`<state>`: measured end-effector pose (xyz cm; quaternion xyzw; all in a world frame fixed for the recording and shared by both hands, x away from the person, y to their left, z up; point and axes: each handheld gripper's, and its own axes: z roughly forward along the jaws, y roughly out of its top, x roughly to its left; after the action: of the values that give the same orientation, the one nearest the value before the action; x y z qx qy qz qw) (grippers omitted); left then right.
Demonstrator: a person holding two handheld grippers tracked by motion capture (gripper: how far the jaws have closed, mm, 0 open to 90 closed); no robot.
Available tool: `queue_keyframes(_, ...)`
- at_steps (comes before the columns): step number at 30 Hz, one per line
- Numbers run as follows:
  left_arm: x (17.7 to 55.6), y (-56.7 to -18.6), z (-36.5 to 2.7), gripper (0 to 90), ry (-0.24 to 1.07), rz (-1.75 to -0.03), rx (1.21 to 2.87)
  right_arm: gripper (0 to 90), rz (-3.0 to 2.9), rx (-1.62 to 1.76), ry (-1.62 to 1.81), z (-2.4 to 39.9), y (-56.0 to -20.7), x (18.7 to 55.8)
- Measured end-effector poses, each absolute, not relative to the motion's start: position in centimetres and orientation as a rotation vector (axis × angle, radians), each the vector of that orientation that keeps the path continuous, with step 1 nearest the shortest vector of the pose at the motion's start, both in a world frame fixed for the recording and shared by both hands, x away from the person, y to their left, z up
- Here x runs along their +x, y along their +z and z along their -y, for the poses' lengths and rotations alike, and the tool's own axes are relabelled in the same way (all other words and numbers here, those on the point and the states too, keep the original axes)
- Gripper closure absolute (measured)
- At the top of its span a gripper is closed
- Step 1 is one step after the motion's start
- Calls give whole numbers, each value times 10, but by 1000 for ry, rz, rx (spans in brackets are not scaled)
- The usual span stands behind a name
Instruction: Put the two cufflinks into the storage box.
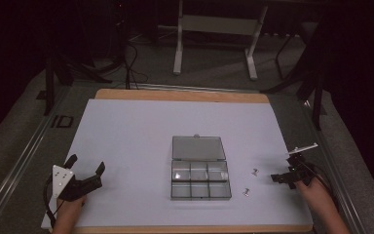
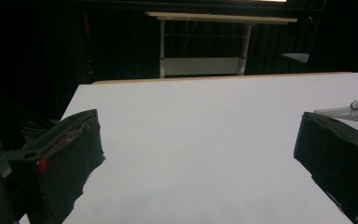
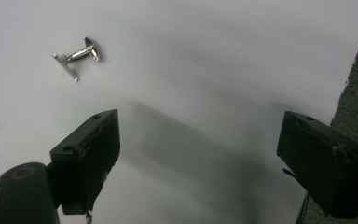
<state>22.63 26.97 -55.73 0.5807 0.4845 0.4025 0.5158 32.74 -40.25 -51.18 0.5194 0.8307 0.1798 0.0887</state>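
White sheeting covers our tabletop (image 1: 136, 136), wood showing at its edges, grey carpet and a dark room around it; "ID" (image 1: 61, 121) reads at the far left. Our left hand-held gripper (image 1: 85, 165) rests empty, jaws apart. At centre sits a clear compartment box (image 1: 199, 168), lid back, compartments seemingly empty. Two metal cufflinks (image 1: 255, 171) lie right of it, near our right hand-held gripper (image 3: 198, 154), jaws apart and empty.

Both grippers are black with blocky padded jaws; the left gripper (image 1: 85, 166) carries a grey three-cornered plate, the right gripper (image 1: 283, 176) dark cables.
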Motion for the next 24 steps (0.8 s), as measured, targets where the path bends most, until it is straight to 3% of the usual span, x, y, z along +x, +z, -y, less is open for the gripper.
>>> queue_keyframes(24,227,-557,-270,15,964,-1166,1397,130,-3013,1068,101,380,-511,309)
